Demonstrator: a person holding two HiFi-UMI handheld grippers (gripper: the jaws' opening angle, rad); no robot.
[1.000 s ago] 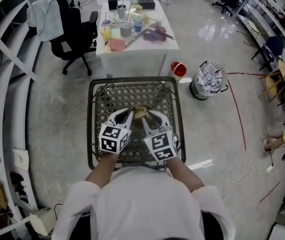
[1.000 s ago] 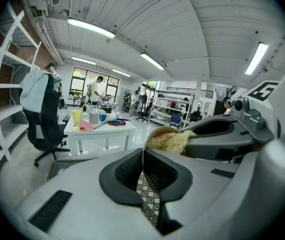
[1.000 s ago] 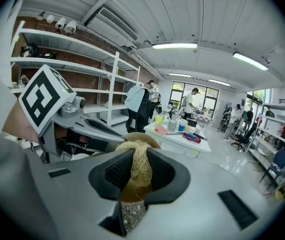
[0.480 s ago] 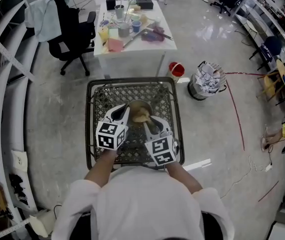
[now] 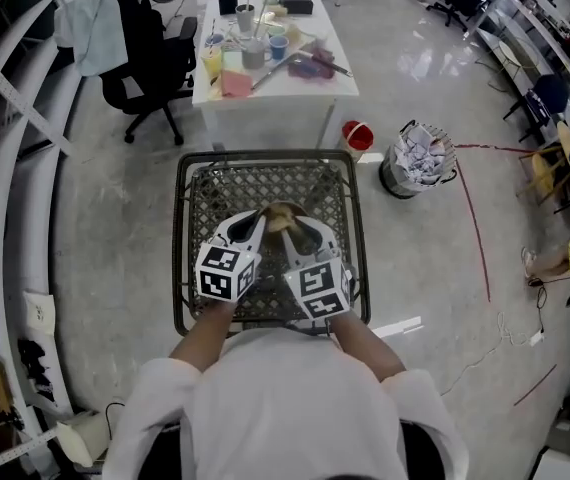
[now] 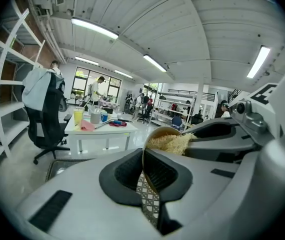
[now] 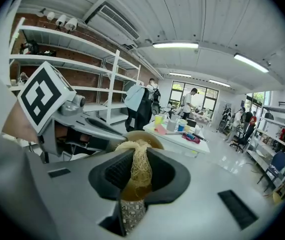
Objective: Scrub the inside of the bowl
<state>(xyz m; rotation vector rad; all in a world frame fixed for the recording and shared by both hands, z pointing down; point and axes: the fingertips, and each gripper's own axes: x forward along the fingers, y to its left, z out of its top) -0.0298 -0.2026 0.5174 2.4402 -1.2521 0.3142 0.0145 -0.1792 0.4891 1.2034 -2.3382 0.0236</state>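
Observation:
A tan bowl (image 5: 283, 214) is held just above the dark metal lattice table (image 5: 265, 183), tipped on its side. My left gripper (image 5: 254, 230) is shut on the bowl's thin rim (image 6: 143, 156), which runs edge-on between its pads. My right gripper (image 5: 301, 236) is shut on a straw-coloured fibre scrubber (image 7: 136, 161), whose tuft is pressed into the bowl (image 7: 138, 136). In the left gripper view the scrubber (image 6: 170, 143) fills the bowl's mouth (image 6: 161, 131), with the right gripper's grey body (image 6: 222, 134) beside it. The left gripper (image 7: 77, 121) shows at the left of the right gripper view.
Beyond the lattice table stands a white table (image 5: 270, 88) with cups, cloths and tools. A black office chair (image 5: 150, 58) is at its left. A red bucket (image 5: 358, 137) and a bin of crumpled paper (image 5: 417, 163) stand on the floor to the right. Shelving lines the left wall.
Half a second ago the grippers stood further apart and more of the bowl showed. Now they are drawn together again, as one second ago, and the bowl sits slightly further away.

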